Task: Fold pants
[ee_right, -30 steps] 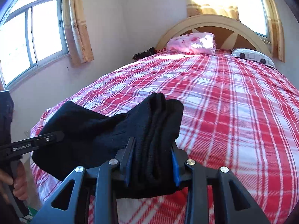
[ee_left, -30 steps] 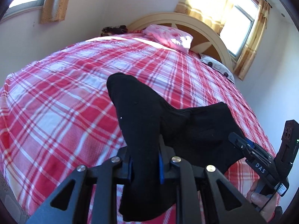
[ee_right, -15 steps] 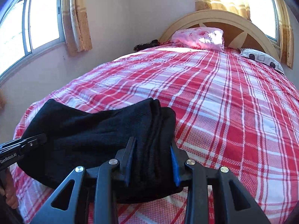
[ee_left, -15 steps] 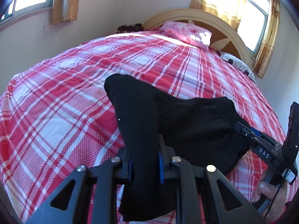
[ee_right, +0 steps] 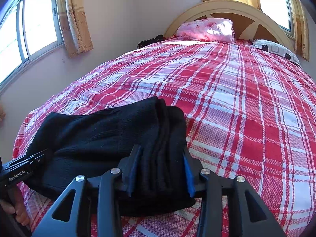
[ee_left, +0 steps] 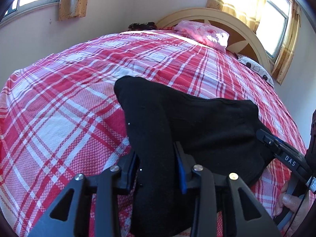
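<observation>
The black pants (ee_left: 207, 130) lie bunched on the near end of the bed (ee_left: 69, 98), on its red plaid cover; the left tongs (ee_left: 157, 169) are clamped on one folded edge; the right tongs (ee_right: 160, 169) pinch a thick stack of layers at the other end; a pink pillow (ee_right: 207, 29) leans against the headboard (ee_right: 246, 13).

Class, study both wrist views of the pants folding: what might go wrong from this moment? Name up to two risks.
1. The right claw pinches several stacked layers of the black pants; an inner layer might slip free and undo the fold.
2. The left claw holds one bunched end, so setting it on the bed may leave creases.
</observation>
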{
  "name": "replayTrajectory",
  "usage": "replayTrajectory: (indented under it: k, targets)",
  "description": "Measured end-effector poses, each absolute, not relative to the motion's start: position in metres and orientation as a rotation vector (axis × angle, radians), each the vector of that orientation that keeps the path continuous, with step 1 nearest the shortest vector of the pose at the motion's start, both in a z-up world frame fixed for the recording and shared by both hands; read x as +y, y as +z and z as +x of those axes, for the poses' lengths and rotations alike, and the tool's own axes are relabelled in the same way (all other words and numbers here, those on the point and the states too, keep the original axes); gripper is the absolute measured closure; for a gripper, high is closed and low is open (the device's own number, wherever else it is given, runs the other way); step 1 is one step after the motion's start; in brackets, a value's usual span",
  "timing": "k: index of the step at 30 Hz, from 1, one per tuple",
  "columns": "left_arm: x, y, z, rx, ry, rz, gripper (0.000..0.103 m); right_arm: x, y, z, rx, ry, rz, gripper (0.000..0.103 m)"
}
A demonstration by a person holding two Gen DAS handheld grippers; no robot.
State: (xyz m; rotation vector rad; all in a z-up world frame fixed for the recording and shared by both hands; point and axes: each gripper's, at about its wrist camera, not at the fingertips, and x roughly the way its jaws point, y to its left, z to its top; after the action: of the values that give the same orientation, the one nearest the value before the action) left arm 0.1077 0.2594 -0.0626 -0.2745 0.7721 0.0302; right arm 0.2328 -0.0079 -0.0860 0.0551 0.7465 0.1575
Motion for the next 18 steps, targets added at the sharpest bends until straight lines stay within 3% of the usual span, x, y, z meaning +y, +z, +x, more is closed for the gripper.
replayTrajectory:
  k: [8,15,18]
  targets:
    - [0.2579,-0.0631,0.1095,0.774,0.043,-0.265,0.061,-0.0079,-0.0865,0.2315,0.748,0.139,0.049,0.055]
    - [0.2628,-0.0649,0.1092,0.773,0.035,-0.293,0.056,-0.0146,-0.0883,0.2344,0.766,0.096,0.068,0.036]
    - [0.2649,-0.0657,0.109,0.771,0.027,-0.307,0.056,-0.0176,-0.0878,0.2326,0.767,0.088,0.079,0.035]
